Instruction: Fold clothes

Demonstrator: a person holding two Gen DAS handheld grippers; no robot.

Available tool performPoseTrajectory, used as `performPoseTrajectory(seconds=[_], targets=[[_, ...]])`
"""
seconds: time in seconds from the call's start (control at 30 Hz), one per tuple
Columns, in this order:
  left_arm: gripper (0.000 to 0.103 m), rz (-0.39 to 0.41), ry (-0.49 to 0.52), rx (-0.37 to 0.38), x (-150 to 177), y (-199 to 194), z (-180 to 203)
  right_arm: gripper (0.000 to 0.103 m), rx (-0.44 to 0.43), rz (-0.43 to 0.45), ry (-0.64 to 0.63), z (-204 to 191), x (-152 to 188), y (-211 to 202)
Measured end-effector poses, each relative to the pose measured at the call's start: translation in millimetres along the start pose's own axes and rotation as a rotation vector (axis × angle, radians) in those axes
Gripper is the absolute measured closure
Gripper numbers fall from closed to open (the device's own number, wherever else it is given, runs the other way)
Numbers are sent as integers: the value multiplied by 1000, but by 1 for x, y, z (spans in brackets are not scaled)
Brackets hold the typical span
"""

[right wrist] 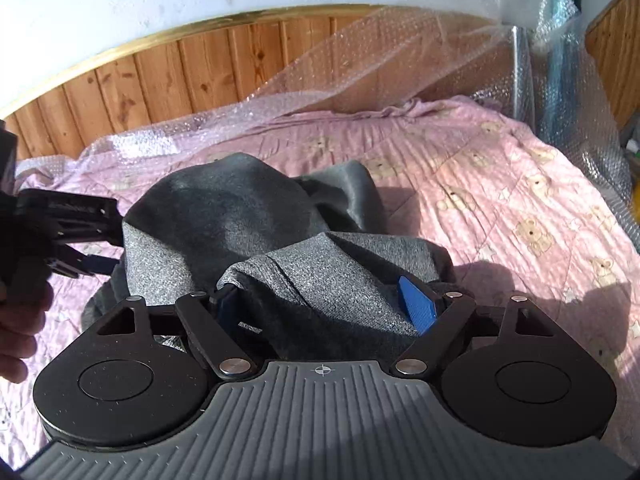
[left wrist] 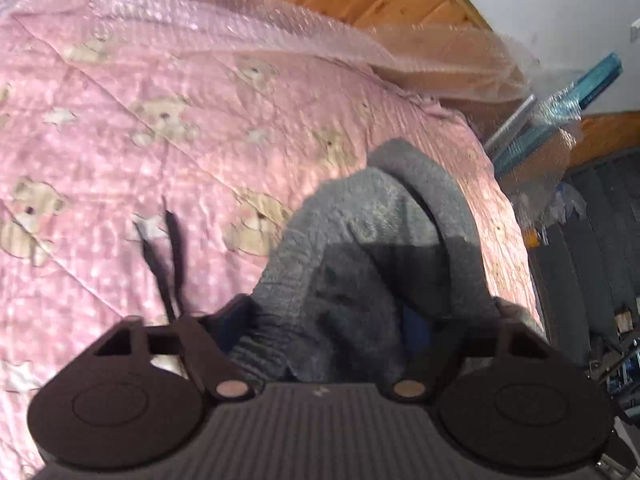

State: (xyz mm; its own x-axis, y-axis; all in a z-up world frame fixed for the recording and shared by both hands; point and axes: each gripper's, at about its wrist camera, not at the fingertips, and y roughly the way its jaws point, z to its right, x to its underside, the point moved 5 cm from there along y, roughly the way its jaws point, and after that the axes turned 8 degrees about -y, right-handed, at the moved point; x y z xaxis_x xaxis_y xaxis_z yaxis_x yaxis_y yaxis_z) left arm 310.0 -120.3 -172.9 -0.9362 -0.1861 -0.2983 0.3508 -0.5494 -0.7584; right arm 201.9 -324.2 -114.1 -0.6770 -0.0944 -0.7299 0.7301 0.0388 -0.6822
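**Grey sweater bunched between both grippers, at risk of slipping**

Grey sweater (right wrist: pixel 320 280) lies heaped on the pink quilt (right wrist: pixel 500 184), and I hold it at both ends. My right gripper (right wrist: pixel 324 300) is spread wide with cloth lying between its fingers (right wrist: pixel 416 304); my left gripper (left wrist: pixel 320 332) is buried in knit, so I cannot tell its grip. If I lift now, loose folds could slide out and drag toward the bubble wrap (right wrist: pixel 320 92) beyond.

readable text: none | left tongs (right wrist: pixel 80 236) lettering: too blurred
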Motion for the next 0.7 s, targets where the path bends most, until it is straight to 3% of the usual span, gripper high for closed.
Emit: performPoseTrajectory(seconds=[0.03, 0.13, 0.2, 0.23, 0.3, 0.4, 0.53, 0.57, 0.6, 0.67, 0.7], targets=[[93, 27, 20, -9, -2, -9, 6, 21, 6, 0, 11, 4, 4, -2], [94, 250, 14, 63, -19, -100, 17, 22, 52, 33, 28, 18, 13, -14], [94, 405, 18, 68, -23, -182, 9, 22, 75, 56, 30, 22, 16, -26], [94, 421, -8, 30, -14, -202, -14, 22, 83, 57, 26, 23, 16, -30], [90, 404, -86, -74, 14, -224, -71, 22, 85, 24, 20, 21, 20, -33], [75, 376, -203, -231, 56, -258, -157, 21, 12, -141, 33, 1, 45, -16], [75, 334, -357, -439, 115, -305, -271, 21, -49, -261, 146, -38, 80, -21], [68, 332, -368, -447, 120, -309, -281, 21, -53, -266, 187, -50, 87, -28], [54, 332, -368, -436, 120, -309, -284, 21, -53, -265, 205, -60, 92, -35], [37, 334, -367, -415, 122, -310, -289, 20, -44, -273, 198, -80, 101, -46], [35, 335, -367, -404, 122, -310, -292, 20, -38, -277, 189, -89, 106, -50]])
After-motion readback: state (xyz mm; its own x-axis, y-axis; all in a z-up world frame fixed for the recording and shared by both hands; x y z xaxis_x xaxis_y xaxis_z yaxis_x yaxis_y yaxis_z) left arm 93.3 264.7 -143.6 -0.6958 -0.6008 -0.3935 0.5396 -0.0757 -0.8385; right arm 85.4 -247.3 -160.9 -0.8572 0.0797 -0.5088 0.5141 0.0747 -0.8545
